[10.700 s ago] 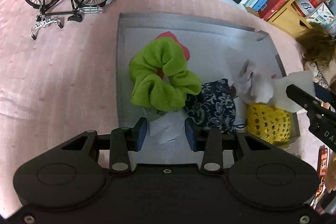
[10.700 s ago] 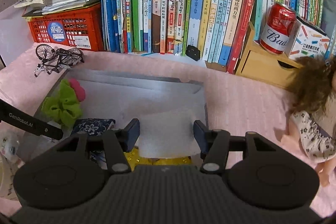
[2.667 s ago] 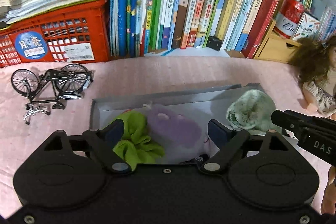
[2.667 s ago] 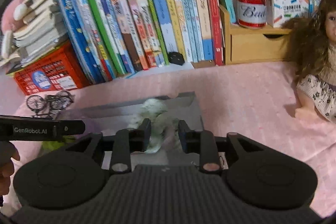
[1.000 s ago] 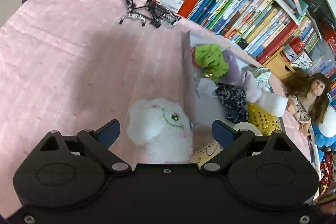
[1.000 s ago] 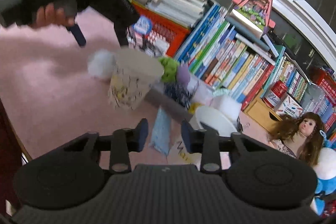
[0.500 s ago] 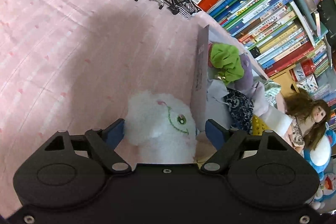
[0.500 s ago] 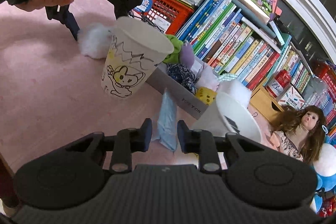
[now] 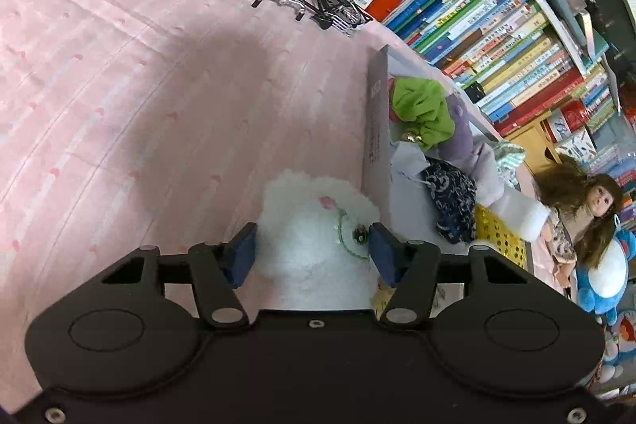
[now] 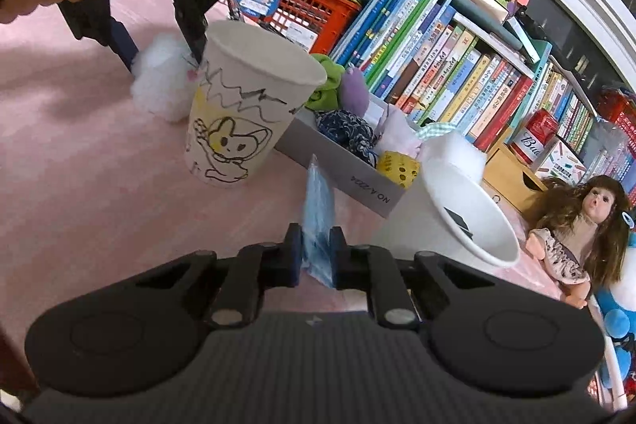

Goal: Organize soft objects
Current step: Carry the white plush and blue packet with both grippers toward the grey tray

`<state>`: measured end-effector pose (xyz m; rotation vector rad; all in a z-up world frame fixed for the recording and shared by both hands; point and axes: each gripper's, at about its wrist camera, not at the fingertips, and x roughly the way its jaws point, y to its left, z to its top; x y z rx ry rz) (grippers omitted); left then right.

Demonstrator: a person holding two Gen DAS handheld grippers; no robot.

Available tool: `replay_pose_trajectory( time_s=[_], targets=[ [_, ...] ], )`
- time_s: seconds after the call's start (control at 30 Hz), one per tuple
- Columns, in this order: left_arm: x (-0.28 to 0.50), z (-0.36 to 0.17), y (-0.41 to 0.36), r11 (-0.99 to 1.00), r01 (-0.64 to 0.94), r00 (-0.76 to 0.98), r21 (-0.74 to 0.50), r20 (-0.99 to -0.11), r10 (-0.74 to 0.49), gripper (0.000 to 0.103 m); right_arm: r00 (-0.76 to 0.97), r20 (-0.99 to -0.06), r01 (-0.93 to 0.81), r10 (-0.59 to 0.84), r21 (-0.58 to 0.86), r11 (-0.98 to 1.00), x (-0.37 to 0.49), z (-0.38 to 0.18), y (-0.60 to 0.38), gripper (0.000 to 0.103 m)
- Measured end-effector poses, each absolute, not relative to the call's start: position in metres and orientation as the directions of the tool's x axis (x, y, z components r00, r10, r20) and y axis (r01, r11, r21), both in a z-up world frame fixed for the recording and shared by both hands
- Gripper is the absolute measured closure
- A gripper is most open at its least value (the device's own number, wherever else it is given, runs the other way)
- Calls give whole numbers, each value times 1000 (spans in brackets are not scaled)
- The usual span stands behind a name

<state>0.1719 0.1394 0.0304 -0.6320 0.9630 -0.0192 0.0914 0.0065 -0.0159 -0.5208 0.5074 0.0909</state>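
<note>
Your left tool [image 9: 312, 251] straddles the white plush [image 9: 318, 225], pads at its sides, grip uncertain | plush on pink cloth [image 9: 119, 98], against the box [image 9: 375, 146] at 1 o'clock | your right tool [image 10: 314, 251] pinches a blue pouch [image 10: 318, 217] | drawn cup [image 10: 238, 122] at 11 o'clock.

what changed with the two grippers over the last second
The left gripper came down and narrowed around the white plush toy; its pads now flank it, though a firm grip isn't certain. The right gripper closed on the blue packet, which it had only straddled. The grey box of soft things, the drawn-on paper cup and the doll stayed put.
</note>
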Motion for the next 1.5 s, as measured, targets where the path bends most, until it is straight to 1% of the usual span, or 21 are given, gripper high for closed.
replay_pose_trajectory(
  time_s=[0.27,0.57,0.7,0.97,1.17,1.5],
  targets=[
    [145,35,140,835,-226,581,-502,-757,-298,46,872,-489,-240,27,-378,894,66,-3,-4,86],
    [94,46,134,854,-157,588,-496,-742,-323,46,868,-490,-244,76,-289,926,43,11,-27,86],
    [77,62,123,871,-99,612,-482,-719,-328,46,875,-476,-234,92,-247,941,36,20,-34,86],
    [50,115,91,907,79,672,-413,-650,-354,46,892,-436,-223,122,-189,956,29,40,-46,86],
    [44,143,66,905,160,679,-395,-621,-391,46,906,-399,-218,141,-155,964,23,54,-52,86],
    [67,161,21,926,206,692,-315,-622,-366,46,930,-343,-188,127,-148,971,25,71,-66,86]
  ],
)
